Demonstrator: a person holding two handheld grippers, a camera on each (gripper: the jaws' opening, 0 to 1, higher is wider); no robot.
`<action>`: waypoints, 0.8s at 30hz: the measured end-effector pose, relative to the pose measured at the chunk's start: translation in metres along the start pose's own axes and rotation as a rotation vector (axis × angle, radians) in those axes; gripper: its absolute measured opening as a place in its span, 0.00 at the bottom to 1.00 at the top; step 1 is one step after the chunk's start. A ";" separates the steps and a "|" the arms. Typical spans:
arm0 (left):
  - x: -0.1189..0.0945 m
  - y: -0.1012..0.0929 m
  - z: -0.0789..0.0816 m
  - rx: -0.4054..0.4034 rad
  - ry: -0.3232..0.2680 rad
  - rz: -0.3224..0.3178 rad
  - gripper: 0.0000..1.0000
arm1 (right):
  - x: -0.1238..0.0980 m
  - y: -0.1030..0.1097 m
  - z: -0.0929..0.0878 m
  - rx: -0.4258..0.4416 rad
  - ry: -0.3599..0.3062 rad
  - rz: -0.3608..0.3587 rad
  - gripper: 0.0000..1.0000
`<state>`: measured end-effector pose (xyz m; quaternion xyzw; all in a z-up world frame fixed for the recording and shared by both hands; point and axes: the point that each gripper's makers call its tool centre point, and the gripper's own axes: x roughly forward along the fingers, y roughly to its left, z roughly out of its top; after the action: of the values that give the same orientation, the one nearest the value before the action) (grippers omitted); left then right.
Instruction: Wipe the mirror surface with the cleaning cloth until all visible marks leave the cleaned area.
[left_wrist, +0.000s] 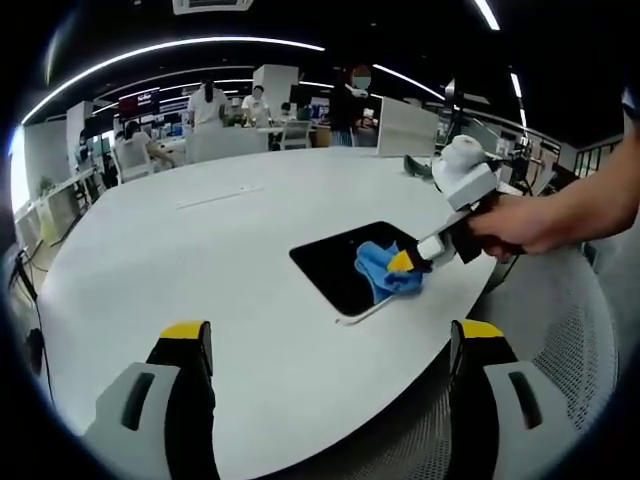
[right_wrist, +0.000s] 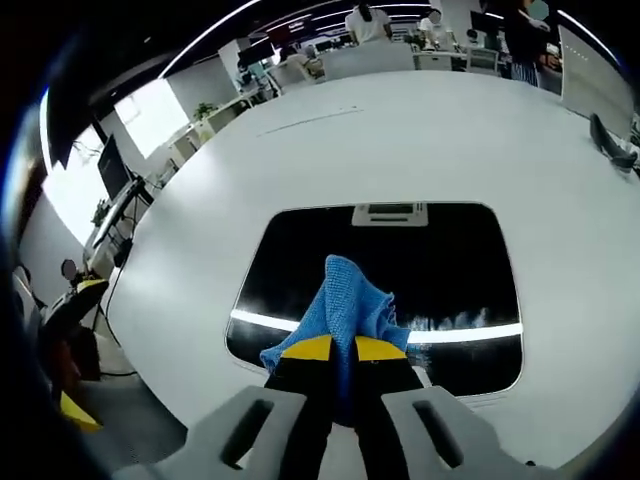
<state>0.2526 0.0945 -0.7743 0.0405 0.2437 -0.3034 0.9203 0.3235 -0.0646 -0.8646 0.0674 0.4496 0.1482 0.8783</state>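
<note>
A rounded-rectangle mirror with a dark reflective face and a thin pale rim (right_wrist: 440, 265) lies flat on a large white round-edged table (left_wrist: 200, 260), close to the table's near edge. In the right gripper view, the right gripper (right_wrist: 345, 349) has its 2 yellow-tipped black jaws drawn together on a crumpled blue woven cleaning cloth (right_wrist: 345, 300), which bunches up past the tips and rests on the near half of the glass. A bright strip of reflected ceiling light crosses the mirror just beyond the cloth. In the left gripper view the same gripper comes in from the right, held by a person's hand (left_wrist: 520, 225), its tip pressing the cloth onto the mirror's near corner. The left gripper (left_wrist: 335, 330) hangs over the table edge, well apart from the mirror, with its 2 jaws spread wide and nothing between them. Beyond the table are office desks (left_wrist: 250, 135) with several people.
</note>
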 end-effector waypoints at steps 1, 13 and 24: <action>0.000 0.000 0.000 0.001 0.000 0.000 0.98 | 0.001 0.002 0.001 0.000 0.001 0.002 0.01; 0.002 0.001 0.000 -0.002 0.004 0.000 0.99 | 0.010 0.027 0.001 -0.006 0.010 0.034 0.01; 0.001 0.001 -0.003 -0.002 0.016 0.007 0.98 | 0.015 0.048 0.000 -0.062 0.021 0.055 0.01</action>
<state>0.2522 0.0954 -0.7776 0.0428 0.2512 -0.2996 0.9194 0.3223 -0.0143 -0.8645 0.0510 0.4521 0.1866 0.8708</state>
